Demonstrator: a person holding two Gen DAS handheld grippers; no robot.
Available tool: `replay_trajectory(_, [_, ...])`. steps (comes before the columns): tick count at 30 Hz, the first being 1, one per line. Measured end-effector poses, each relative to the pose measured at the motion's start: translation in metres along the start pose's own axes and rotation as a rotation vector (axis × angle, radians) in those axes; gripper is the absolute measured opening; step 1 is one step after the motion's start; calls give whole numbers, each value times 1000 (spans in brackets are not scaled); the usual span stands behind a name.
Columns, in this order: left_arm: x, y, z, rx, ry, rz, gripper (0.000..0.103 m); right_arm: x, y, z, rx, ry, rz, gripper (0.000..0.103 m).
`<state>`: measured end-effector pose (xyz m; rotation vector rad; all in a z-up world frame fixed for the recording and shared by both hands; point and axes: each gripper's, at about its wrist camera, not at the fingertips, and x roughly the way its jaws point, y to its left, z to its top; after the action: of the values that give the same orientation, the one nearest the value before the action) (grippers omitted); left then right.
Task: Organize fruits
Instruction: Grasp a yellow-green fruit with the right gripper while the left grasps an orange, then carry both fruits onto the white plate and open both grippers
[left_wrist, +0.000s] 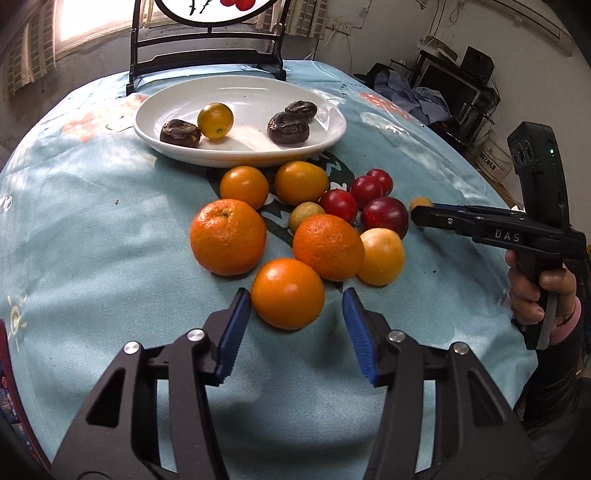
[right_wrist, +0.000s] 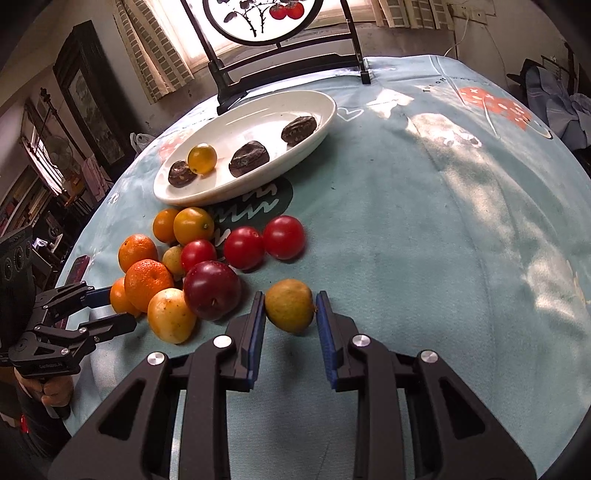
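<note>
A heap of fruit lies on the pale blue tablecloth (left_wrist: 92, 229), just in front of the white oval plate (left_wrist: 332, 122). Nearest your left gripper (left_wrist: 295, 325) sits a smooth orange (left_wrist: 288, 293), caught between the two blue pads but with a sliver of space showing on the right side; the jaws stand wide and grip nothing. Behind it rest two dimpled mandarins (left_wrist: 228, 237), a pale yellow fruit (left_wrist: 381, 256), a dark red plum (left_wrist: 385, 217), three red tomatoes (left_wrist: 338, 205) and two more small oranges (left_wrist: 301, 182), all touching or just beside one another.

Your right gripper (right_wrist: 290, 314) reaches in from the other side of the heap. A small yellow-green fruit (right_wrist: 290, 310) sits between its blue pads (right_wrist: 256, 332), which are drawn in narrow around it; the left pad looks to touch its skin, the right one is at its edge, and whether they truly clamp it cannot be told. That fruit lies just apart from the plum, on bare cloth.

On the plate lie three dark wrinkled fruits (left_wrist: 288, 127) and one yellow-orange fruit (left_wrist: 215, 120), the latter touching the leftmost dark one. Behind the plate stands a black wooden stand (left_wrist: 207, 55) carrying a round painted screen (right_wrist: 262, 18), before a bright window.
</note>
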<state>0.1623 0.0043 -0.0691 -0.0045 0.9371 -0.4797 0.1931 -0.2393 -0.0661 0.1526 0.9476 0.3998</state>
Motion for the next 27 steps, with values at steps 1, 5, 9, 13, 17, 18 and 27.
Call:
replay_trajectory(1, [1,-1,1,0,2,7,52,0,0,0,-1,-1,2,28])
replay_trajectory(5, [3,1,2,-14,7,8,51,-1,0,0,-4,-3,6,28])
replay_trajectory(9, [5,3,4,-26,13,9,49,-1,-1,0,1,-2,11,28])
replay_trajectory(13, [4,7,4,-44,10,10,41,-1,-2,0,4,-2,15,28])
replay_trajectory(17, [3,9,3,-54,3,4,40,-1,-3,0,6,-5,19,28])
replay_trajectory(18, [1,9,3,-52,-3,5,40,-2,-3,0,6,-7,21,28])
replay_trajectory(27, [-29,13,13,-53,-104,-16,40,-16,20,7,-85,-99,68,28])
